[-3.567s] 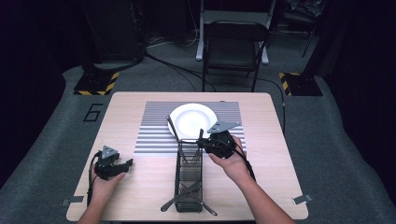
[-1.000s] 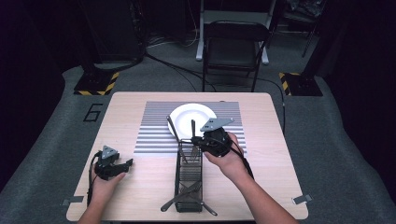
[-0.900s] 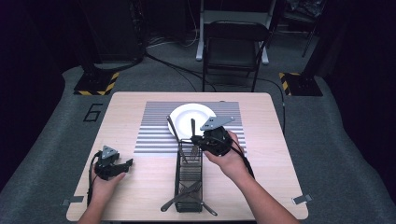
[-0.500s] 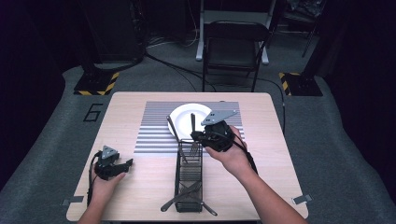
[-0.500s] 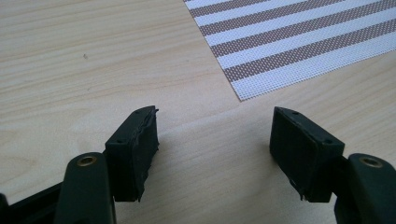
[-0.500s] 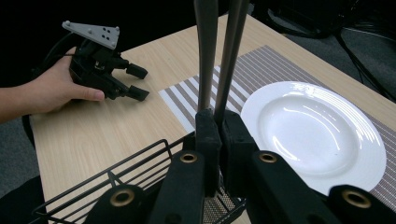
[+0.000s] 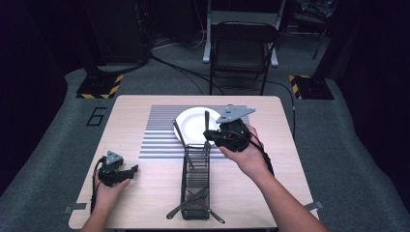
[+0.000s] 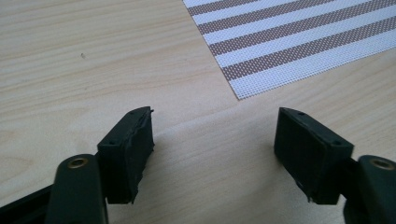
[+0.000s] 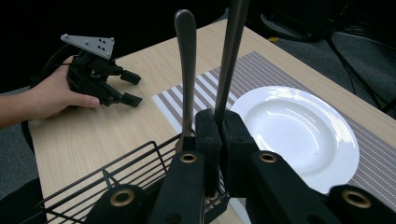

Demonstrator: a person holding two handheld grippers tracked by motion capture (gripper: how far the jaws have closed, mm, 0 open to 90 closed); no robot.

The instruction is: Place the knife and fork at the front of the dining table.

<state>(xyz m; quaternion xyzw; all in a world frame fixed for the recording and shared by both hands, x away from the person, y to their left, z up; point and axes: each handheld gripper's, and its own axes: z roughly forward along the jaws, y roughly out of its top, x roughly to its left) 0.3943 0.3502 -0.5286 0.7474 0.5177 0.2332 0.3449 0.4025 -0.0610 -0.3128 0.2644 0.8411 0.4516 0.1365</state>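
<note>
My right gripper [image 7: 210, 138] [image 9: 219, 125] is shut on a metal utensil [image 7: 206, 121] [image 9: 232, 56], which stands upright over the far end of a black wire basket [image 7: 195, 180] [image 9: 116, 173]. Its lower end is hidden behind the jaws. A second utensil [image 7: 178, 133] [image 9: 187, 70] leans in the same end of the basket. More cutlery [image 7: 191, 205] lies at the basket's near end. A white plate [image 7: 192, 123] [image 9: 289, 133] sits on a striped placemat [image 7: 159, 137] [image 8: 289, 42] just beyond. My left gripper [image 7: 131, 171] [image 8: 212, 154] rests open on the bare table at the front left.
The wooden table [image 7: 140, 198] ends close behind the person's forearms. A folding chair [image 7: 241, 53] stands beyond the far edge. Cables and floor stands lie around the dark carpet.
My right gripper has risen and shifted slightly toward the plate, lifting the utensil up out of the basket's far end. The left gripper has stayed put.
</note>
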